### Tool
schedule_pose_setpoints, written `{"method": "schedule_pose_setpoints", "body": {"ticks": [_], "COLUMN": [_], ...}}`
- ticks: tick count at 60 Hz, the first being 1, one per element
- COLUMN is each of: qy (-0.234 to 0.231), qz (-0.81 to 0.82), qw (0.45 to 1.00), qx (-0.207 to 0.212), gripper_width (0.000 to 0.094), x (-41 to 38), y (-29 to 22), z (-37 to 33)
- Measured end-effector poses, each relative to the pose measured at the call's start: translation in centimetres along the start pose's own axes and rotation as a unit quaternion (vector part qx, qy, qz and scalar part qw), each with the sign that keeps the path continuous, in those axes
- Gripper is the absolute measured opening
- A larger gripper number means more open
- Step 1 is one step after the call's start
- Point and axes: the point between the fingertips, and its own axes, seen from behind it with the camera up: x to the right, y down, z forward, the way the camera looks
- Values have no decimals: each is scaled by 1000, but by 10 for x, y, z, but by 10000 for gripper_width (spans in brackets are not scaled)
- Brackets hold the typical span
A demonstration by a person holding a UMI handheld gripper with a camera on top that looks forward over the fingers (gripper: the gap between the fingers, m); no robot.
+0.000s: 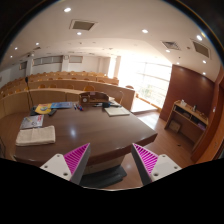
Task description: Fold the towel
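Observation:
My gripper (111, 160) is held high above a large dark brown oval table (85, 135). Its two fingers with magenta pads (76, 157) stand wide apart with nothing between them. A folded white cloth or stack of papers (35, 135) lies on the table's left end, far beyond the left finger; I cannot tell whether it is the towel.
Books and papers (33, 121) lie at the table's far left. A dark object (95, 100) and a white sheet (117, 111) sit at the far end. A long wooden counter (70, 92) curves behind. A wooden shelf (188, 118) stands at right near bright windows (152, 80).

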Motion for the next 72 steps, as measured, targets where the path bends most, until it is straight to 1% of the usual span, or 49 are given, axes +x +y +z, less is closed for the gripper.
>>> {"method": "schedule_pose_setpoints", "body": {"ticks": [5,12,23,30,37,50,53,56,59,65,67,72], "qy": [-3,-5,-55,-109,-180,-289,-307,-316,-316,-303,-297,-282], "qz": [-2,-6,-17,-33,-52,-68,-70,-74,-86,-107,-109,-115], "qw": [1000,999,995,989,976,949,943,940,940,943,945,948], "qx": [-10,-37,-82,-96,-108,-106,-105,-99,-93,-83,-84,-93], "gripper_width": [852,856,852,848,852,851,851,848,851,852,851,853], "x": [-4,-22,-125,-228,-348,-547,-584,-615,-640,-668,-684,-695], "y": [10,42,97,112,120,116,114,110,108,108,107,111], "z": [0,0,3,-2,-4,-5,-1,9,21,61,70,96]}}
